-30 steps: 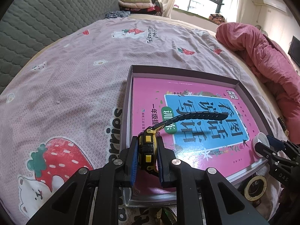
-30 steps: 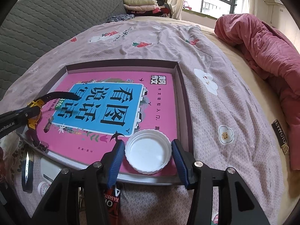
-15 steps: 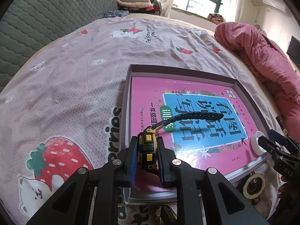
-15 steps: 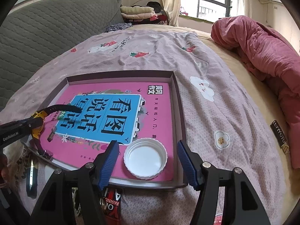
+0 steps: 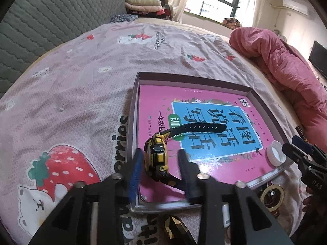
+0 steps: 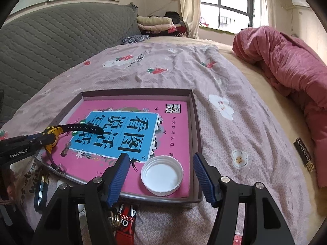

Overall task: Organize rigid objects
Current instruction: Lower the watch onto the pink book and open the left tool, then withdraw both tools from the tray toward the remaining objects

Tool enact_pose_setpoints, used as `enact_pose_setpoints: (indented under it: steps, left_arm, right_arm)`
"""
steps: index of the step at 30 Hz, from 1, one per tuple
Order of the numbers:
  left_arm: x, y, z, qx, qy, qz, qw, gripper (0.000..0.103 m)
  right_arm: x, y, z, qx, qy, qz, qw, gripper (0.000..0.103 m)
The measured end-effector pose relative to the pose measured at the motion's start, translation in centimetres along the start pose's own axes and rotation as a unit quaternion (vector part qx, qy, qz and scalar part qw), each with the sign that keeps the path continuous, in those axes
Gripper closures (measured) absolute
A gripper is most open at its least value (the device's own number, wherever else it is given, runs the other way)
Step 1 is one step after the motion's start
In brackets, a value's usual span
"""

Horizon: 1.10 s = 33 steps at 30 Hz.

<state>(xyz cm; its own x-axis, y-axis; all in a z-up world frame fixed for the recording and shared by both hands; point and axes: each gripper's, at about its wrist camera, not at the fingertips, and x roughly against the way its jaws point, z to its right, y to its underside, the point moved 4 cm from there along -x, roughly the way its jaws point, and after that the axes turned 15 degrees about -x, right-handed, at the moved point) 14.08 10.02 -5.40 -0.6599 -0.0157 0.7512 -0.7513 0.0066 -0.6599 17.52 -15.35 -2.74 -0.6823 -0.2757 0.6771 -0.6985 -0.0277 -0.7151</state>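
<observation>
A shallow grey tray (image 5: 133,110) holds a pink book (image 5: 157,98) on the bed. A yellow and black watch (image 5: 156,156) stands on its edge at the tray's near left corner, its black strap (image 5: 201,127) stretched over the book. My left gripper (image 5: 160,168) is open around the watch; its jaws are blurred. In the right wrist view the watch (image 6: 52,135) sits at the left. A white bottle cap (image 6: 162,175) lies open side up on the book (image 6: 175,122) at the tray's (image 6: 197,126) near right corner. My right gripper (image 6: 161,174) is open and stands wide of the cap.
A crumpled pink quilt (image 6: 286,65) lies at the right of the bed. Folded clothes (image 6: 155,23) sit at the far end by the grey headboard (image 6: 51,38). Small items lie before the tray: a round gold-rimmed object (image 5: 272,196), a red packet (image 6: 126,224).
My left gripper has opened off the watch, which now stands in the tray. My right gripper has let go of the white cap, opened wide and drawn back a little.
</observation>
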Motion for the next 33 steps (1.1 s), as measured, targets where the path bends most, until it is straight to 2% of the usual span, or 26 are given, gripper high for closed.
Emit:
enact_pose_setpoints:
  steps: [1,3,10,14,26,33]
  left_arm:
    - [0.2,0.0,0.0,0.001,0.001,0.004,1.0,0.053]
    - [0.8,0.1,0.2,0.004,0.009,0.011,0.9999,0.051]
    - [2.0,0.2,0.5,-0.007,0.0,0.019,0.9998,0.048]
    - [2.9,0.1,0.7,-0.012,-0.003,0.028,0.9995,0.04]
    - [5.2,0.9,2.1,-0.031,-0.016,0.042,0.9985,0.036]
    - [6.7,1.2,3.0,-0.046,-0.01,0.051,0.9976,0.035]
  right_arm:
    - [0.2,0.0,0.0,0.001,0.0,0.004,1.0,0.039]
    - [0.5,0.1,0.0,0.003,0.007,0.013,1.0,0.039]
    - [1.4,0.6,0.2,0.018,0.03,0.028,0.999,0.039]
    - [2.0,1.1,0.5,0.015,0.034,0.031,0.999,0.039]
    - [4.8,0.9,1.4,-0.004,0.049,0.065,0.997,0.038]
    - [7.0,0.8,1.4,-0.018,0.037,0.08,0.996,0.038]
